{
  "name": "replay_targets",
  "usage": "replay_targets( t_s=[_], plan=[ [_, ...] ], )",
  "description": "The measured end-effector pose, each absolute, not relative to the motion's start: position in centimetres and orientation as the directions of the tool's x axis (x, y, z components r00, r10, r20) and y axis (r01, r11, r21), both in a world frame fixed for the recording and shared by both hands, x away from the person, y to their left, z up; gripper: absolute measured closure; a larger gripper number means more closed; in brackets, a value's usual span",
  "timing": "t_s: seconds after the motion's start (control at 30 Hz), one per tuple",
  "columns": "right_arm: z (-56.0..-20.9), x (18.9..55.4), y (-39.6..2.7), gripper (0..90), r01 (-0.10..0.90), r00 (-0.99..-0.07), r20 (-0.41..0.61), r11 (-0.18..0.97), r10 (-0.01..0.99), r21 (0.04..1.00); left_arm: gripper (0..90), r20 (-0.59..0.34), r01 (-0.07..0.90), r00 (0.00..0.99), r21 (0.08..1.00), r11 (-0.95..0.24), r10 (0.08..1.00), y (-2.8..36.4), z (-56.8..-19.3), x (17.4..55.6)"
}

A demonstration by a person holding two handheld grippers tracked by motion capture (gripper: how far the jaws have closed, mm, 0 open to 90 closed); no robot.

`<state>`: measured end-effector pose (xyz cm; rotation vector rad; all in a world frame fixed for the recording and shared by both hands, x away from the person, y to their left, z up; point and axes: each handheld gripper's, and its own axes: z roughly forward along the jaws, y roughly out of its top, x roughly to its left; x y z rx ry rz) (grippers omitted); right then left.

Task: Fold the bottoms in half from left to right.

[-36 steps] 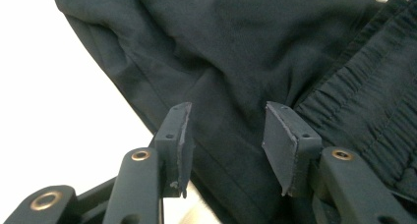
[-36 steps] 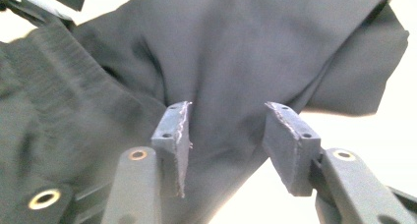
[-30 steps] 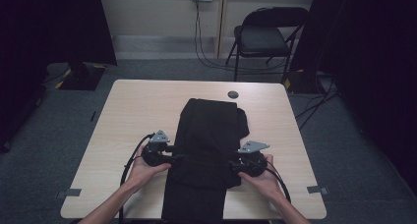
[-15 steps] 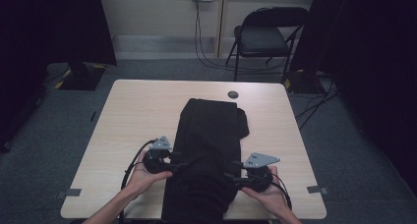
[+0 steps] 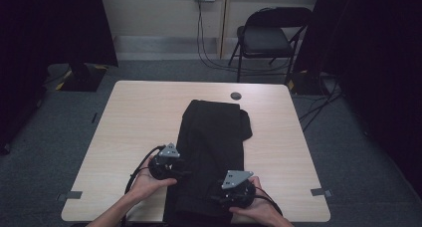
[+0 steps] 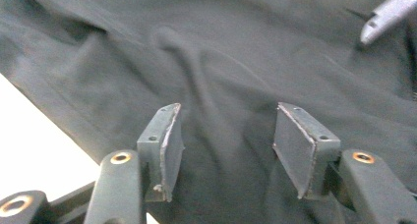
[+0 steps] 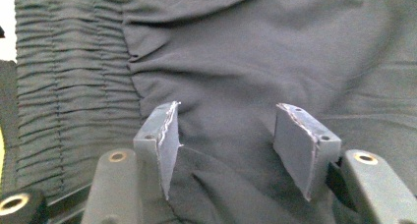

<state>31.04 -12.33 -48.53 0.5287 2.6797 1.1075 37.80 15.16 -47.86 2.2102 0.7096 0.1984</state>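
A black garment point(image 5: 214, 137) lies lengthwise down the middle of the light wooden table point(image 5: 139, 117), its near end at the front edge. My left gripper point(image 5: 185, 172) points in from the garment's left edge. In the left gripper view its jaws point(image 6: 226, 135) stand open over wrinkled black cloth point(image 6: 221, 62), pinching nothing. My right gripper point(image 5: 212, 197) lies over the garment's near end, pointing left. Its jaws point(image 7: 223, 140) have just been opening and stand apart. A loose fold of the cloth point(image 7: 246, 62) lies between them, untouched by the pads. A gathered elastic band point(image 7: 64, 86) runs beside them.
A small round black cap point(image 5: 236, 95) sits in the table near its far edge. A folding chair point(image 5: 271, 38) stands behind the table, with cables on the floor around it. Bare tabletop lies left and right of the garment. The right gripper's grey plate point(image 6: 388, 13) shows in the left gripper view.
My right gripper has come back toward the table's front edge and inward over the garment. My left gripper has shifted slightly nearer too. The garment lies as before.
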Motion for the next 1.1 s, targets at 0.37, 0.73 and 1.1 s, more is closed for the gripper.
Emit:
replay_targets(
  t_s=[0.37, 0.73, 1.1],
  plan=[
    [-46.9, 33.5, -13.9, 39.5, 0.312, -0.850, -0.018, 0.531, 0.526, 0.788, 48.5, -0.058, 0.435, 0.821, 0.709, -0.556, 0.568, 14.5, -49.2, 38.8],
    [-47.2, 40.8, -13.7, 35.4, 0.437, -0.738, 0.012, 0.465, 0.674, 0.770, 52.1, -0.157, 0.480, 0.836, 0.672, -0.563, 0.525, 15.0, -48.2, 35.7],
    [-49.7, 44.6, -9.9, 34.7, 0.452, -0.752, 0.013, 0.501, 0.659, 0.739, 46.1, -0.092, 0.470, 0.763, 0.759, -0.450, 0.640, 16.5, -46.9, 39.1]
  ],
)
